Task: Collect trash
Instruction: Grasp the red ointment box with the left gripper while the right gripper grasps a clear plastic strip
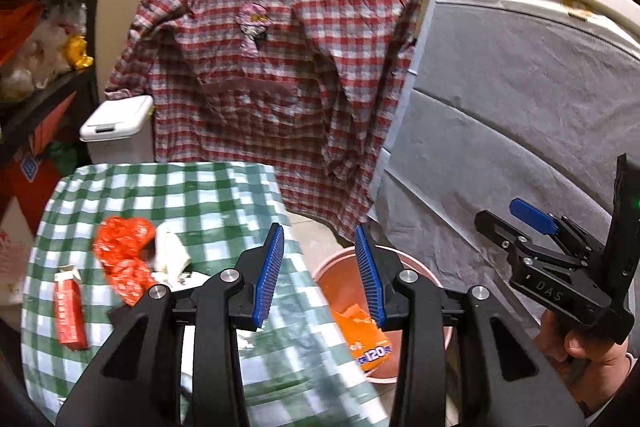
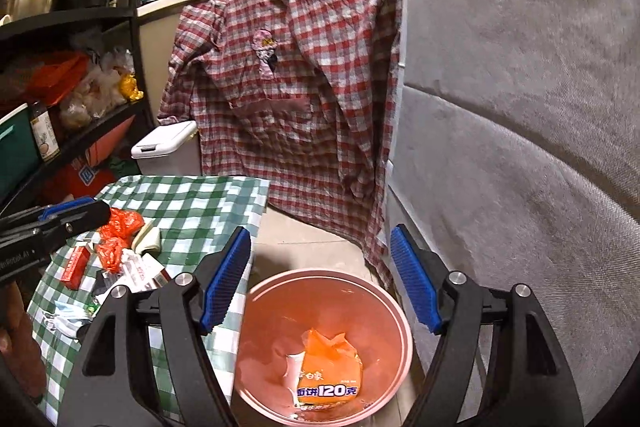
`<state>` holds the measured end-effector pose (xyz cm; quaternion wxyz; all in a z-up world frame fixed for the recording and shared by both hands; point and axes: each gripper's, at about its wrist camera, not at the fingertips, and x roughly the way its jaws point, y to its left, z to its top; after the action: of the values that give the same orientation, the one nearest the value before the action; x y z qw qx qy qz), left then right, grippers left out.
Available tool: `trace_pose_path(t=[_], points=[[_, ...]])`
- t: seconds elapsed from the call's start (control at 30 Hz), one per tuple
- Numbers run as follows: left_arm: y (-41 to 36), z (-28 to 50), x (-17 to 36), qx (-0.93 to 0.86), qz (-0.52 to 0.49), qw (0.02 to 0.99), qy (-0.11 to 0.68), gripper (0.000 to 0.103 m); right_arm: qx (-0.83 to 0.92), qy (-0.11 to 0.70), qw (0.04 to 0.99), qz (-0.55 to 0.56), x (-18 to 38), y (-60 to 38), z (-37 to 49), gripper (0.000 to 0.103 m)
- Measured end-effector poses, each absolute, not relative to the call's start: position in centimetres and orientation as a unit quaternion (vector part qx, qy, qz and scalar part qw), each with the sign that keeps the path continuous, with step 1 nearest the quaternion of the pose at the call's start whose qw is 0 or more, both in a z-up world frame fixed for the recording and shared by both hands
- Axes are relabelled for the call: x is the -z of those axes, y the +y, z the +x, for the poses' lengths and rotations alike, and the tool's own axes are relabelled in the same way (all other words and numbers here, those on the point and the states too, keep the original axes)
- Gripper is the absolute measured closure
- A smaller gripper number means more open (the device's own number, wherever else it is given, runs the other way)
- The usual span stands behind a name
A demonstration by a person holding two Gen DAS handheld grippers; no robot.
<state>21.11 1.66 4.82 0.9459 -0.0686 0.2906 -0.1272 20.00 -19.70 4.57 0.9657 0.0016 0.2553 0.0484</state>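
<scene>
Bucket: your round pink plastic bucket [image 2: 256, 311] stands on the floor at the lower middle of the right wrist view, just beside the desk edge.
Bucket contents: one crumpled orange noodle wrapper [image 2: 330, 367] with blue print lies at the bottom; nothing else in it can be made out.
Desk: the desk under the green-and-white checked cloth [image 1: 188, 195] fills the lower left of both views.
Trash on desk: a crumpled red plastic bag [image 1: 124, 255], a small red carton [image 1: 70, 311] and a scrap of white paper [image 1: 172, 251] lie close together on the cloth.
Left hand-held gripper: your left hand-held gripper [image 1: 320, 277] has its blue pads partly apart and holds nothing; the desk edge and the bucket rim show through the gap.
Right hand-held gripper: your right hand-held gripper [image 2: 322, 277] stands wide and holds nothing, framing the bucket.
Only in right view: the whole inside of the bucket, plus flat red-and-white packets [image 2: 144, 269] among the desk trash.
Only in left view: your hand [image 1: 596, 355] gripping the right tool's handle at the lower right.
Background bin: a white lidded bin [image 1: 116, 131] stands behind the desk, lid down, contents hidden.
</scene>
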Motion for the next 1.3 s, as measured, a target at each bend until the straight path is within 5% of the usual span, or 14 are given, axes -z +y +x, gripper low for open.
trace_pose_path(t=[0.27, 0.37, 0.83, 1.17, 1.3], points=[[8.0, 19.6, -5.6, 0.088, -0.079, 0.954, 0.275, 0.068, -0.096, 0.254, 0.962, 0.011, -5.0, -16.4, 19.6, 0.066], [10.6, 19.3, -5.3, 0.067, -0.08, 0.955, 0.277, 0.07, -0.118, 0.257, 0.959, 0.005, -4.8, -14.6, 19.6, 0.07], [19.8, 19.6, -0.6, -0.027, -0.061, 0.954, 0.293, 0.074, -0.227, 0.286, 0.93, -0.039, -0.6, -5.1, 21.5, 0.068], [22.8, 20.6, 4.4, -0.058, -0.068, 0.938, 0.334, 0.073, -0.266, 0.346, 0.897, -0.07, 4.8, -1.3, 24.8, 0.043], [24.0, 21.4, 6.0, -0.08, -0.08, 0.929, 0.352, 0.047, -0.278, 0.377, 0.881, -0.061, 6.3, -0.6, 26.1, 0.037]])
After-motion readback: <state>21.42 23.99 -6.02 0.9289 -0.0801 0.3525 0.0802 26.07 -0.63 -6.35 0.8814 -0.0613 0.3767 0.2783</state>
